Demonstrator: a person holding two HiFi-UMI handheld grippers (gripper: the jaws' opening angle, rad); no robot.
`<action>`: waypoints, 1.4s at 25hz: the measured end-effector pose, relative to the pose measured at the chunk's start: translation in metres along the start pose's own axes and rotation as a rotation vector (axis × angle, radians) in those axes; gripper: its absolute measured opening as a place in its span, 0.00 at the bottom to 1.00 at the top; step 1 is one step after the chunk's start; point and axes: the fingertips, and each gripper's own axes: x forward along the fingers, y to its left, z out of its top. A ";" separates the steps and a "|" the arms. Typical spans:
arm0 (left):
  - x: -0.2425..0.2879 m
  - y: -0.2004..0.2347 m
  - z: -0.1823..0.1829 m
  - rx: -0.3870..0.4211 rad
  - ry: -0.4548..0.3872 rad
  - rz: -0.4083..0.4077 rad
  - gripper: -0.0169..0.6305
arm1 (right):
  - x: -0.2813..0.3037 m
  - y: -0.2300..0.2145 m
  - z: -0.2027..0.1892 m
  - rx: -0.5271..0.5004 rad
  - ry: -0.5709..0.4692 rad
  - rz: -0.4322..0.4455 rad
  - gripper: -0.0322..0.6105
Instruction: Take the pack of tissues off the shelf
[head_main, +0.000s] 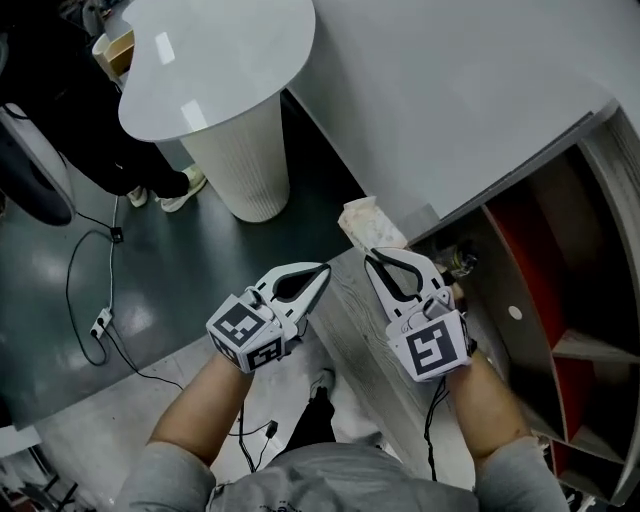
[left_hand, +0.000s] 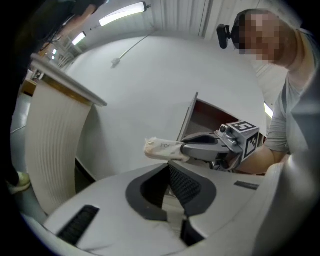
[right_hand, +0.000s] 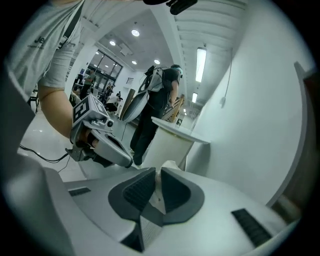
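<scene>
The pack of tissues (head_main: 372, 222) is a pale, crinkled soft pack. It sticks out past the tips of my right gripper (head_main: 372, 256), which is shut on its near end, out in front of the shelf unit (head_main: 540, 260). In the left gripper view the pack (left_hand: 161, 148) juts left from the right gripper (left_hand: 186, 148). In the right gripper view a white sliver of the pack (right_hand: 159, 186) shows between the pads of the right gripper (right_hand: 156, 181). My left gripper (head_main: 324, 269) hovers just left of the right one, shut and holding nothing; its pads (left_hand: 181, 184) meet.
A round white table (head_main: 215, 60) on a ribbed pedestal (head_main: 245, 160) stands ahead to the left. Cables (head_main: 100, 320) trail over the dark floor. A white wall (head_main: 450, 90) runs beside the red-lined shelf. A person (right_hand: 157, 115) stands by the table.
</scene>
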 end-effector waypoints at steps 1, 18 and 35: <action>0.000 0.009 -0.014 -0.016 0.012 0.011 0.07 | 0.009 0.007 -0.017 0.003 0.018 0.010 0.14; 0.002 0.037 -0.125 -0.131 0.108 0.021 0.07 | 0.075 0.086 -0.200 0.005 0.279 0.082 0.14; -0.010 0.023 -0.118 -0.130 0.073 0.017 0.07 | 0.075 0.098 -0.228 0.170 0.338 0.048 0.13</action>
